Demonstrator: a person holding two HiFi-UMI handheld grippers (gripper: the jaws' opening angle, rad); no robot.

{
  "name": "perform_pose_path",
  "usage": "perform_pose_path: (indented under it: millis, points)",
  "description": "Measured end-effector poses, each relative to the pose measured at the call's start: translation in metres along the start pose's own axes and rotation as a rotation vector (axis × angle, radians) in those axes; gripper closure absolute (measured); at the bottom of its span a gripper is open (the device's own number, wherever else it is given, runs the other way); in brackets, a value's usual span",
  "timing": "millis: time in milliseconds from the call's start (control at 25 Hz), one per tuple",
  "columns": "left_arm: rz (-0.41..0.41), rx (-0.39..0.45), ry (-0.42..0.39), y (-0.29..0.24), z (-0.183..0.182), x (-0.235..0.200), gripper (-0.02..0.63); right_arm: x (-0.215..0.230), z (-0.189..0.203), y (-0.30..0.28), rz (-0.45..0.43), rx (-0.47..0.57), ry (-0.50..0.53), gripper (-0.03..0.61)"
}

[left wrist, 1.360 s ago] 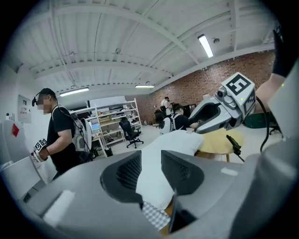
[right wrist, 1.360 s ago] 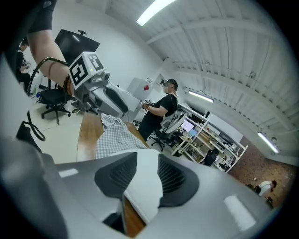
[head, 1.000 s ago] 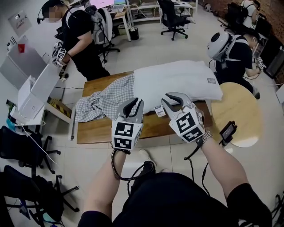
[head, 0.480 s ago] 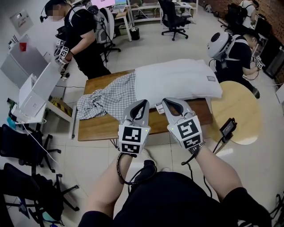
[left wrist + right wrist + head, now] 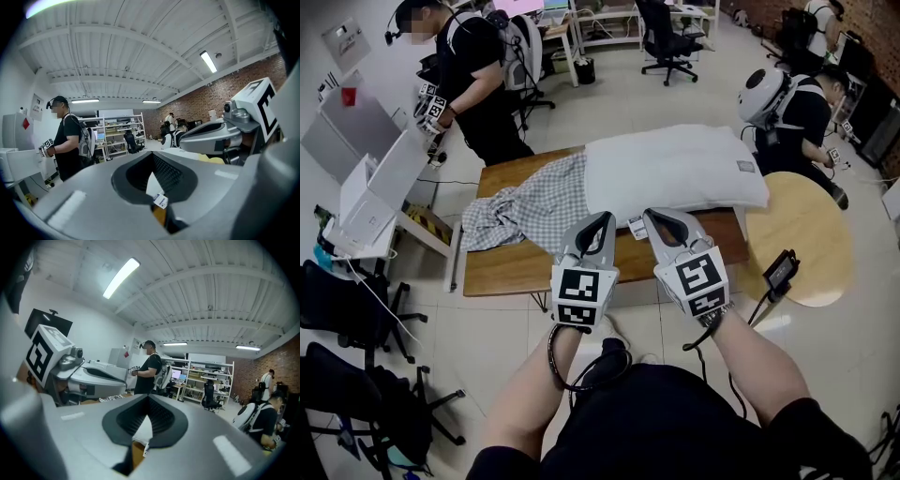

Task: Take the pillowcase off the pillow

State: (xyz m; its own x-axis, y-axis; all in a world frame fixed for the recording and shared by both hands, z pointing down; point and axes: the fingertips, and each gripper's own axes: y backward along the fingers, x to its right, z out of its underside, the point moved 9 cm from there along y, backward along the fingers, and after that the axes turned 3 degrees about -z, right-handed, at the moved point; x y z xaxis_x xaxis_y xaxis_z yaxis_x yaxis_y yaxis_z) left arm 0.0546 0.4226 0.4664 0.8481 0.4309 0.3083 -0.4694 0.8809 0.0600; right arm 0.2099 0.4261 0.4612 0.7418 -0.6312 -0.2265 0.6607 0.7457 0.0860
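1. Hovering side by side over the near edge of the worktop (image 5: pixel 511 267) are the left gripper (image 5: pixel 602 219) and the right gripper (image 5: pixel 652 217); both point across it toward the pillow (image 5: pixel 675 169)
2. Left gripper's fingers (image 5: pixel 197 187) are clenched tip to tip with nothing caught between them; same deal on the right, fingers (image 5: pixel 84 427) pressed together and empty
3. Pillow is plain white and lies along the far right part of the worktop; its right end pokes out past the worktop's right end; a small tag (image 5: pixel 637 230) hangs off its near side, just in front of the two grippers
4. Pillowcase (image 5: pixel 525 211) is the grey-and-white checked one; it's crumpled up on the left half of the worktop and touches the pillow's left end; honestly can't tell if that end is still tucked inside it
5. Round table (image 5: pixel 802 244) sits just past the worktop's right end; a person in black (image 5: pixel 469 70) stands beyond the worktop's far left corner; another person with a white backpack (image 5: pixel 769 94) is beyond the far right corner
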Motion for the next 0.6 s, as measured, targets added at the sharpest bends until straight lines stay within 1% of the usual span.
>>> perform_pose_path:
  millis: [200, 600]
  points:
    - [-0.005, 0.001, 0.001, -0.0024, -0.0005, 0.0011, 0.611, 0.0023, -0.0038, -0.0004, 0.004, 0.006, 0.001, 0.578]
    - [-0.006, -0.006, 0.003, -0.0075, 0.0008, 0.0079, 0.611, 0.0089, 0.0018, 0.0033, -0.007, 0.007, -0.002, 0.578]
